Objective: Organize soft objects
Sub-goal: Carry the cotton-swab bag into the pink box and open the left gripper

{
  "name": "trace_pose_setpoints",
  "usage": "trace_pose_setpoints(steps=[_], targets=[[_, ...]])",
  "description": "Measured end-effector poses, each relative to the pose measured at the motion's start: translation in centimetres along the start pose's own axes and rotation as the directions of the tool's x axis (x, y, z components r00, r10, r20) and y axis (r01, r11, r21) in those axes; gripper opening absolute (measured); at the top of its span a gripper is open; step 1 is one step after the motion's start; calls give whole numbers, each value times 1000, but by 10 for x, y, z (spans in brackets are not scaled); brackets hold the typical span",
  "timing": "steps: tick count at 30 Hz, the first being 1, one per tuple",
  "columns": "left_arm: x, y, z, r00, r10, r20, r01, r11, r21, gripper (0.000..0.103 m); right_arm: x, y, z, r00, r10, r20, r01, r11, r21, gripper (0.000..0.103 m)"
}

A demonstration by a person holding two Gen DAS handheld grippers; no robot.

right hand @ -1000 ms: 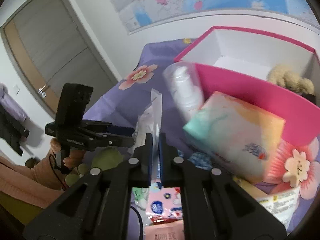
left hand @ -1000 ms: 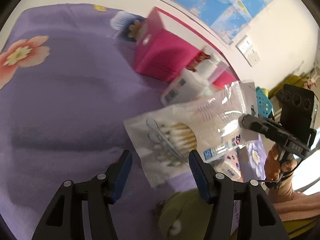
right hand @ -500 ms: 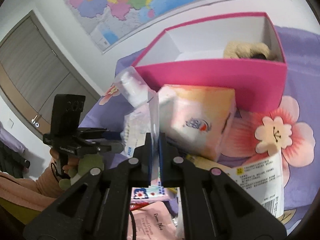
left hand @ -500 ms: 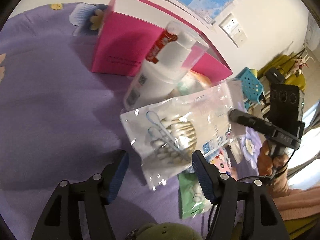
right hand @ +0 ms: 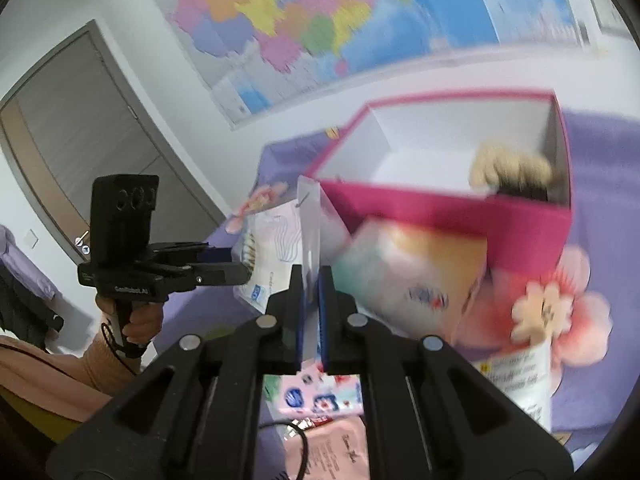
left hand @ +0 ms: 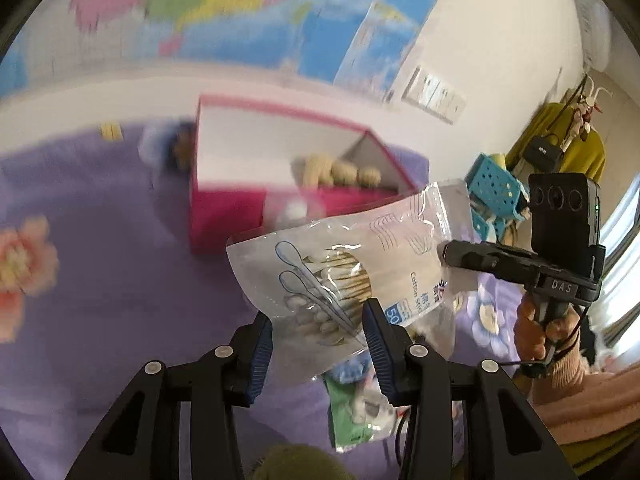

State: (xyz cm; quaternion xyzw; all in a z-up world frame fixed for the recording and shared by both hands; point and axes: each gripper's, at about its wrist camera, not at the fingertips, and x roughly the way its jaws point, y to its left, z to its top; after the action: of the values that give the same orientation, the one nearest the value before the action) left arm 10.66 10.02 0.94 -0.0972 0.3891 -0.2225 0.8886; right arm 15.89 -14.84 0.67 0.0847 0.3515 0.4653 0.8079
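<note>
Swab bag (left hand: 352, 276), clear, printed: held aloft by one edge between the shut fingers of the right gripper (right hand: 311, 280). It hangs crosswise in front of the left gripper (left hand: 318, 320), whose blue pads (left hand: 262, 356) stand wide apart and hold nothing. Its long axis runs from near the left fingers up toward the right gripper.

Green pack (left hand: 356, 412): on the purple cloth (left hand: 100, 280) below the bag, seen only by the left camera.

Tissue pack (right hand: 412, 276): beside the box's near wall, seen only by the right camera, along with a pink sachet (right hand: 324, 400) under its fingers.

Pink box (right hand: 448, 204): open, beyond the bag and well apart from it. A tan plush (right hand: 508, 168) lies in its far corner.

Judgement: the bag must travel forward and over the box's near wall; the right hand, already gripping, is the one placed to carry it.

Map (right hand: 320, 20): on the far wall.
</note>
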Motion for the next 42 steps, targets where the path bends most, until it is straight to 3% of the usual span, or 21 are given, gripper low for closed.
trace_pose_setpoints(steps=[4, 8, 19, 28, 31, 34, 42], targets=[[-18, -11, 35, 996, 48, 69, -52, 997, 55, 44, -9, 6, 27, 999, 9, 53, -8, 1000, -15, 8], [-19, -9, 67, 993, 78, 92, -86, 993, 83, 44, -8, 3, 51, 996, -7, 90, 9, 1000, -14, 9], [52, 26, 114, 993, 114, -26, -114, 994, 0, 44, 33, -56, 85, 996, -83, 43, 77, 989, 126, 10], [90, 46, 116, 976, 197, -93, -202, 978, -49, 44, 78, -97, 90, 987, -149, -60, 159, 964, 213, 19], [89, 45, 114, 970, 228, -84, -232, 972, -43, 45, 95, -103, 89, 975, -186, -124, 209, 956, 205, 34], [84, 45, 113, 966, 251, -66, -254, 966, -47, 45, 104, -105, 88, 960, -231, -157, 258, 948, 188, 38], [51, 39, 98, 970, 241, 7, -240, 969, -61, 45, 77, -86, 80, 974, -199, -106, 215, 964, 159, 38]])
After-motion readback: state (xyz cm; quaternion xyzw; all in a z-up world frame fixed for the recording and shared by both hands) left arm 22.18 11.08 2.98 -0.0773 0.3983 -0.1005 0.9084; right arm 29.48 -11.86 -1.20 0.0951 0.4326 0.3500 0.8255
